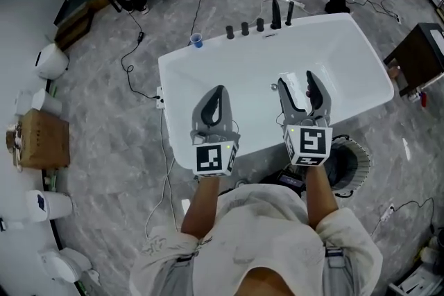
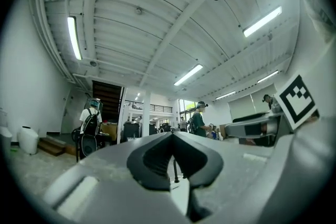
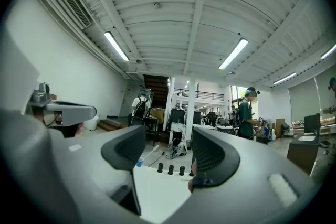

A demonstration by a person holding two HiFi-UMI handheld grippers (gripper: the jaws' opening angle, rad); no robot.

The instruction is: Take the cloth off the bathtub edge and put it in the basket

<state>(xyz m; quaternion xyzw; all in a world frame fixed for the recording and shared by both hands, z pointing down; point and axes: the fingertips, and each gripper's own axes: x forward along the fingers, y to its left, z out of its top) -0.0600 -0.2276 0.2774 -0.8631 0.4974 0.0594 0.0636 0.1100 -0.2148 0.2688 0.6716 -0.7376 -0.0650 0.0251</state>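
The person stands at the near long side of the white bathtub [image 1: 182,90], holding both tools out over its near rim. The left hand-held gripper [image 1: 219,95] has its jaws fully together, the dark pads meeting at the tips with nothing caught between them, as the left gripper view [image 2: 172,138] shows plainly. The right hand-held gripper [image 1: 297,81] has its jaws standing about half apart and holds nothing. In the right gripper view [image 3: 168,140] only the tub's white surface [image 3: 157,189] and the row of black knobs [image 3: 170,169] on its far rim show through the gap. In the head view a paler patch [image 1: 294,85] lies on the tub between these open jaws, but I cannot tell whether it is the cloth, so I cannot place the cloth with certainty. The basket [image 1: 359,149], round with a dark inside, stands on the grey floor just beside the tub's near rim, to the person's right and close under the right forearm. The knobs [image 1: 244,29] sit in a line on the far rim, with a small blue cup [image 1: 196,41] at their left end. A cardboard box [image 1: 43,138] sits well apart, at the far left.
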